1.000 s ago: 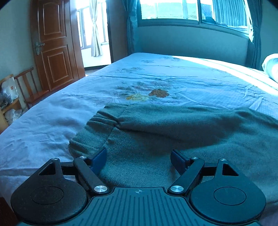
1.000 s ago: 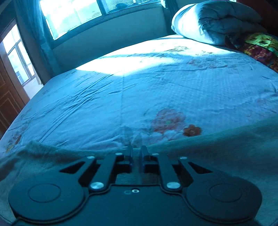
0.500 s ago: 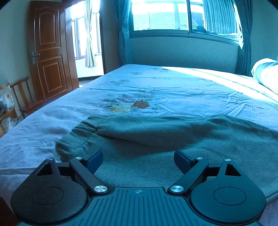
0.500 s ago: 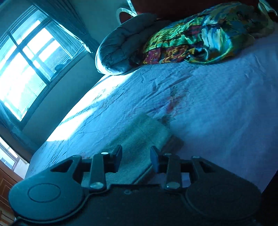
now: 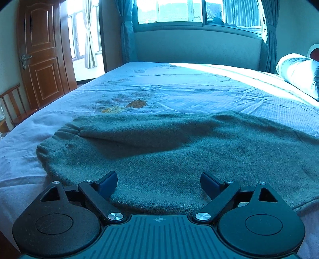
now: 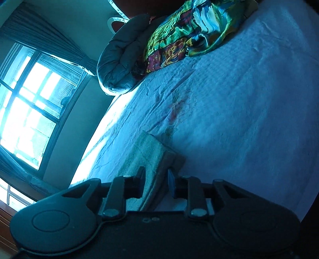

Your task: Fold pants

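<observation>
- Jaws of the left gripper (image 5: pixel 158 182) stand spread wide, with nothing pinched between them; the blue pads hang over the near part of the green pants (image 5: pixel 179 151).
- Jaws of the right gripper (image 6: pixel 155 182) are closing, a narrow gap left between them; the cuff end of a pant leg (image 6: pixel 153 157) lies in that gap, and whether the pads already press on the cloth cannot be told from the right wrist view.
- Pants lie flat across the near side of the bed, the gathered elastic waistband (image 5: pixel 59 137) towards the left in the left wrist view, the cloth running off to the right edge of that picture.
- Bed (image 5: pixel 189 89) carries a pale blue sheet with a printed flower motif (image 5: pixel 127 105) just beyond the far edge of the pants.
- Rolled grey quilt (image 6: pixel 121 65) and a bright patterned quilt (image 6: pixel 191 31) sit touching each other at the head of the bed, well apart from the pant leg.
- Window (image 5: pixel 191 12) with dark curtains stands beyond the far side of the bed; sunlight falls in a band across the sheet below it.
- Wooden door (image 5: pixel 43 51) and a wooden chair (image 5: pixel 14 105) stand to the left of the bed.
</observation>
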Demonstrator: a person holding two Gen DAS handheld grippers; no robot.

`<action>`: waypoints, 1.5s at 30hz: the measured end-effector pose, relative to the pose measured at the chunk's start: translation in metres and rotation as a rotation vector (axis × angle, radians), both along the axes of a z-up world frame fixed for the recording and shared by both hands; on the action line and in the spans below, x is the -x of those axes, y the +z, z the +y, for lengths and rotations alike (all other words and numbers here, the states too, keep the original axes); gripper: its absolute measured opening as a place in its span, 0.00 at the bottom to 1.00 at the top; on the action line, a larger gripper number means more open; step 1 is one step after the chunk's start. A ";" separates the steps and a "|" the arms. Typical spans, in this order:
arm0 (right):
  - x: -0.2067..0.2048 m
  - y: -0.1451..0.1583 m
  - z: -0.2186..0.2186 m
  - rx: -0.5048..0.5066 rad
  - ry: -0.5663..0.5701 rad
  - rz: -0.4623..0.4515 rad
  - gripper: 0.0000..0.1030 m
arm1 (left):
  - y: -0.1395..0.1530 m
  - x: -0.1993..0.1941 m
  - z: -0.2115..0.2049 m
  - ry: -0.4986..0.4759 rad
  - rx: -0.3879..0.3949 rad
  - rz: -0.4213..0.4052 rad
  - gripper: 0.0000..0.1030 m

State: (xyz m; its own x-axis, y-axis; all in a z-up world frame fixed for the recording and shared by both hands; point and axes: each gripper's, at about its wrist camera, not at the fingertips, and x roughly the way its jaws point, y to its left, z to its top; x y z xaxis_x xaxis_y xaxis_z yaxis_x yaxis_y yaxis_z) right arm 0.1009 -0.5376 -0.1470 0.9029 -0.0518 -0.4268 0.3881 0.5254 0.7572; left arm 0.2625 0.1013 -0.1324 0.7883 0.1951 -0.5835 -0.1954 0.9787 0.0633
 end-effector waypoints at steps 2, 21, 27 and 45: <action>-0.008 0.001 -0.001 0.023 0.008 0.019 0.02 | -0.002 -0.002 -0.001 -0.005 0.002 0.006 0.87; -0.010 -0.015 -0.005 -0.029 0.008 0.015 0.26 | -0.005 0.000 -0.010 -0.014 0.011 0.004 0.88; -0.018 -0.014 0.005 0.051 0.058 0.026 0.10 | 0.000 0.002 -0.032 -0.044 0.007 0.007 0.89; -0.012 -0.019 0.000 0.015 0.077 0.008 0.11 | 0.010 0.016 -0.252 -0.365 0.105 0.028 0.89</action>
State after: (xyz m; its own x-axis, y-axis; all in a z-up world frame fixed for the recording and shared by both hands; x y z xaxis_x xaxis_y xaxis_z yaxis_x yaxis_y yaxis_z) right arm 0.1133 -0.5374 -0.1657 0.9008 0.0108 -0.4341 0.3527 0.5652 0.7458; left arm 0.2467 -0.1510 -0.1227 0.7786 -0.1572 -0.6075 0.1673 0.9851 -0.0404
